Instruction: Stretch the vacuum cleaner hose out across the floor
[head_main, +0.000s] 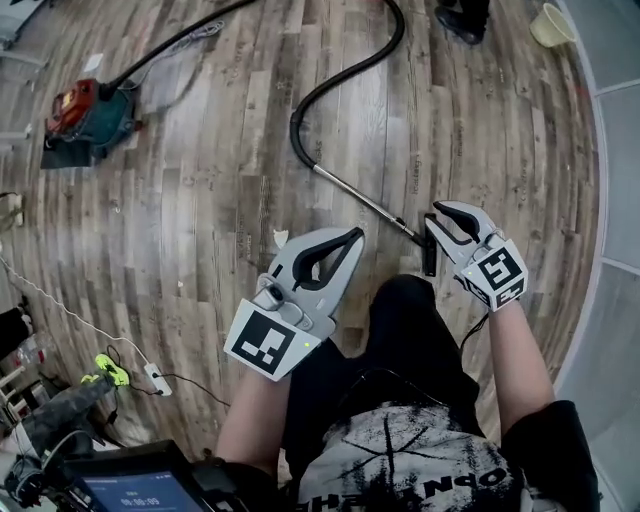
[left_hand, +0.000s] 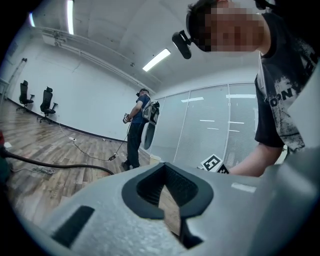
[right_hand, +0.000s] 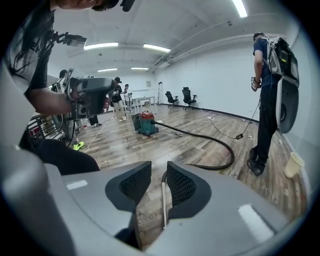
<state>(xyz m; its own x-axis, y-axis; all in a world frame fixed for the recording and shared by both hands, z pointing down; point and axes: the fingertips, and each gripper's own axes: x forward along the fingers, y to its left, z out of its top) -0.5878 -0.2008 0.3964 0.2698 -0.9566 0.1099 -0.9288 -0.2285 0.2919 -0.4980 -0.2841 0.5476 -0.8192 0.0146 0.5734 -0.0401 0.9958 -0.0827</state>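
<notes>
Floor: grey-brown wood planks, carrying everything listed here.
Bystander: stands on the planks near the glass wall, with a pack on the back.
Vacuum: red-topped teal tank at the upper left of the head view. It is closed, so its contents are hidden.
Hose: black. It leaves the vacuum, sweeps in a wide bend across the floor and curves back to the wand, so it lies looped rather than straight.
Wand: metal tube slanting from the hose end down to the nozzle.
Nozzle: dark, on the floor just under the right gripper.
Left gripper: held out level, its fingers pressed together with nothing in them. Only floor shows through their hollow.
Right gripper: tilted down over the wand's lower end, fingers narrowly apart. Its own view shows the wand in the gap, and the pads are not pressing on it.
Cup: cream, upright by the wall and well apart from the hose. I cannot tell what is inside.
Power strip: white, on the floor at lower left.
</notes>
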